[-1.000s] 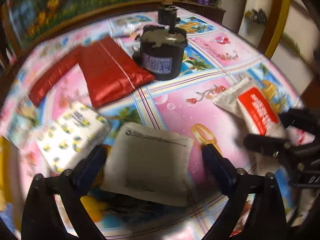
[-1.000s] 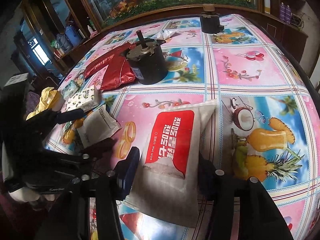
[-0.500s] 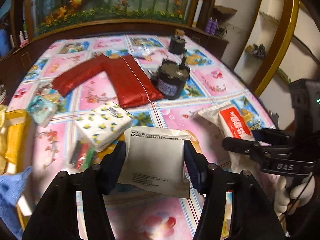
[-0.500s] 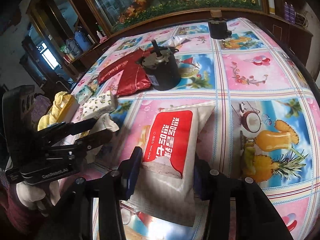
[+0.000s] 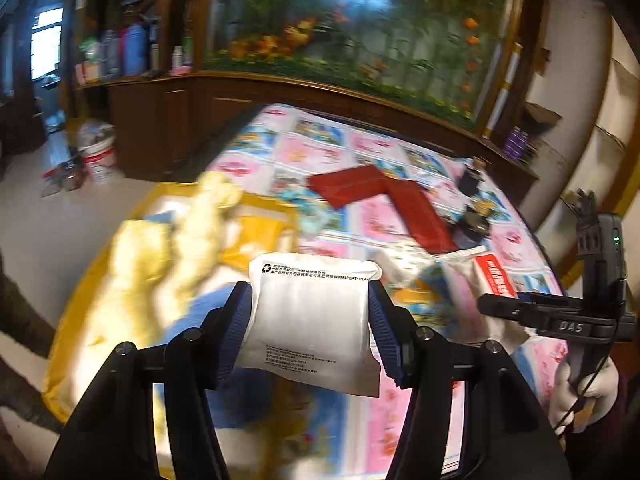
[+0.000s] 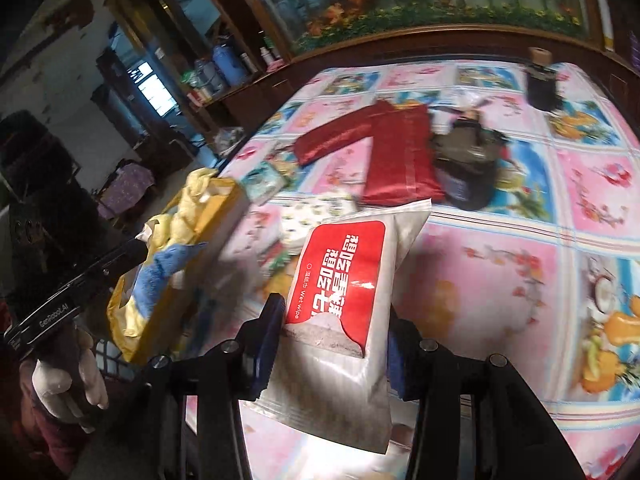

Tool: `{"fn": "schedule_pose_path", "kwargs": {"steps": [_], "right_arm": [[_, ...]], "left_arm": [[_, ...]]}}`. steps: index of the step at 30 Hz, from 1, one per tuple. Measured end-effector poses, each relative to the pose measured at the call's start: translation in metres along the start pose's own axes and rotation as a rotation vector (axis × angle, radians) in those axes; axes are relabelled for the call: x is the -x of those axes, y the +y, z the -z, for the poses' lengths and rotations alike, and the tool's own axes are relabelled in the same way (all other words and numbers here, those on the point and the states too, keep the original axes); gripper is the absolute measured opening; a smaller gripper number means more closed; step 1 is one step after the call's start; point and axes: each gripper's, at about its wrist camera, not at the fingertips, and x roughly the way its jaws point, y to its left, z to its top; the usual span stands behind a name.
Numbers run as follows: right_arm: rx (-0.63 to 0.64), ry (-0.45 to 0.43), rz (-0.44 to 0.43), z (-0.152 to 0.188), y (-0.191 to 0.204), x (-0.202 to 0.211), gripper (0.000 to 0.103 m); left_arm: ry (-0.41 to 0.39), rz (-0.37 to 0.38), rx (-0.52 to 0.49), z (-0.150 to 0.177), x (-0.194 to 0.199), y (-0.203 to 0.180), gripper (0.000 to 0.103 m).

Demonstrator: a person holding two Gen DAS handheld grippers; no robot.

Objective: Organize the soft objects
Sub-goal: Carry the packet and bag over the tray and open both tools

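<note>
My left gripper (image 5: 310, 320) is shut on a white plastic packet (image 5: 312, 320) with small black print and holds it in the air by the yellow box (image 5: 256, 232) at the table's left edge. The box holds yellow cloth (image 5: 160, 256) and blue cloth (image 6: 164, 268). My right gripper (image 6: 336, 336) is shut on a white wet-wipe pack with a red label (image 6: 340, 280), lifted off the table. Two red pouches (image 6: 384, 152), a patterned tissue pack (image 6: 316, 216) and a small teal pack (image 6: 264, 178) lie on the table.
A colourful pictured tablecloth (image 6: 500, 264) covers the table. A black motor-like can (image 6: 468, 168) stands behind the red pouches, a smaller dark jar (image 6: 540, 80) further back. A wooden cabinet with a fish tank (image 5: 360, 40) lines the far side. A bucket (image 5: 96, 152) stands on the floor at left.
Both grippers have lifted their packets off the table. The left one has swung left toward the yellow box with the white packet; the right one has risen with the wet-wipe pack.
</note>
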Motion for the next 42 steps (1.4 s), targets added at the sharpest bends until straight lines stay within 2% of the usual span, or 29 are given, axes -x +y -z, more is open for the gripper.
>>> {"fn": "schedule_pose_path", "kwargs": {"steps": [4, 10, 16, 20, 25, 29, 30, 32, 34, 36, 38, 42], "right_arm": [[0.05, 0.027, -0.059, -0.007, 0.037, -0.021, 0.047], [0.149, 0.074, -0.139, -0.015, 0.097, -0.05, 0.047], [0.236, 0.126, -0.222, -0.015, 0.153, -0.073, 0.047], [0.281, 0.16, -0.255, -0.014, 0.182, -0.096, 0.047], [0.243, 0.247, -0.314, -0.009, 0.199, -0.137, 0.047], [0.237, 0.318, -0.318, 0.004, 0.207, -0.164, 0.047], [0.257, 0.319, -0.303, 0.008, 0.211, -0.168, 0.047], [0.34, 0.278, -0.246, 0.014, 0.222, -0.165, 0.048], [0.384, 0.266, -0.217, 0.018, 0.228, -0.165, 0.049], [0.418, 0.245, -0.207, 0.021, 0.232, -0.161, 0.055], [0.441, 0.209, -0.193, 0.024, 0.237, -0.157, 0.073], [0.456, 0.15, -0.178, 0.024, 0.235, -0.142, 0.075]], "left_arm": [[-0.004, -0.093, 0.069, 0.009, 0.005, 0.04, 0.057], [0.034, -0.171, 0.147, 0.025, -0.002, 0.078, 0.057], [0.067, -0.181, 0.17, 0.037, -0.011, 0.091, 0.064], [0.031, -0.177, 0.23, 0.033, -0.001, 0.105, 0.066], [-0.051, -0.234, 0.238, 0.027, 0.018, 0.113, 0.073], [-0.085, -0.266, 0.247, 0.025, 0.018, 0.116, 0.078], [-0.085, -0.284, 0.241, 0.025, 0.016, 0.115, 0.081], [-0.074, -0.323, 0.228, 0.024, 0.01, 0.112, 0.082], [-0.074, -0.325, 0.225, 0.026, 0.007, 0.111, 0.082], [-0.072, -0.318, 0.229, 0.027, 0.005, 0.111, 0.082], [-0.067, -0.306, 0.24, 0.028, 0.004, 0.113, 0.082], [-0.077, -0.305, 0.253, 0.023, 0.012, 0.11, 0.082]]}}
